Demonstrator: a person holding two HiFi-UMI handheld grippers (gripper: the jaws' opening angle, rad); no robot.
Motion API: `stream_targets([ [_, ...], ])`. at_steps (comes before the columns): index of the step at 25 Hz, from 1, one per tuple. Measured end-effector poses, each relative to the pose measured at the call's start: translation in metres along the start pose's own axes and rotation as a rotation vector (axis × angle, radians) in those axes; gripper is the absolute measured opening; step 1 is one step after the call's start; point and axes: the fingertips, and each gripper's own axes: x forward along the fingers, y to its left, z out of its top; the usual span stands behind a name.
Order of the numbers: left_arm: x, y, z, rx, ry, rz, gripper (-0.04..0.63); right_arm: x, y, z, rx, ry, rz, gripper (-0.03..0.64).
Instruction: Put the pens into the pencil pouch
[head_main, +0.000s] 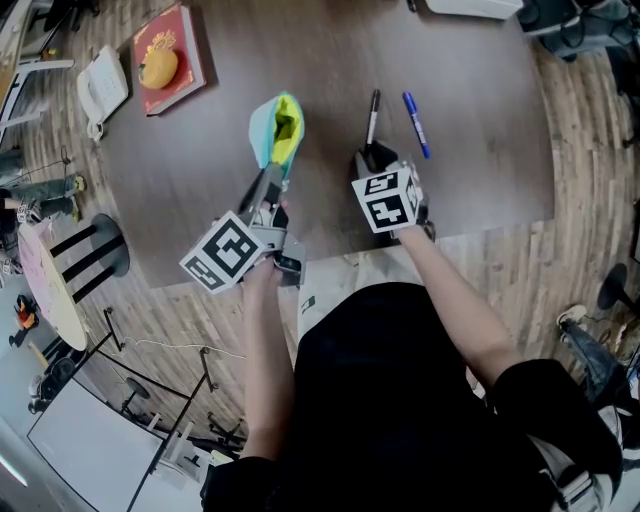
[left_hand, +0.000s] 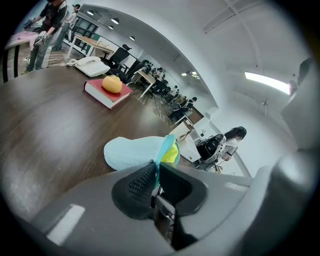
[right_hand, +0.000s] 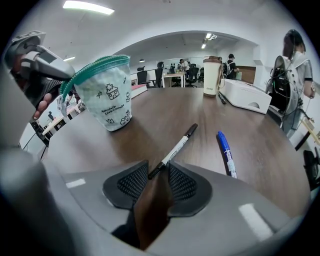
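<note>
Pens first, from the head view: the black pen (head_main: 373, 115) and the blue pen (head_main: 416, 124) lie near each other on the table (head_main: 480, 150), just beyond my right gripper (head_main: 372, 158). My left gripper (head_main: 277, 178) props the pencil pouch (head_main: 277, 128) mouth-up, ready to receive them.

Left gripper view: my jaws are pinched on the pouch's zipper rim, which holds the mouth open.

Right gripper view: my jaws stand apart. The black pen's near end lies between the pads, not yet squeezed. Closing looks like my next move.
</note>
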Motion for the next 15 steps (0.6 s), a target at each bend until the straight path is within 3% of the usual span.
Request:
stream_targets([
  [15,-0.0024,0.0048,0.0005,-0.008,-0.010,0.006,0.023,0.0039,-0.0055,0.0004,-0.020,0.020,-0.026,0.093],
])
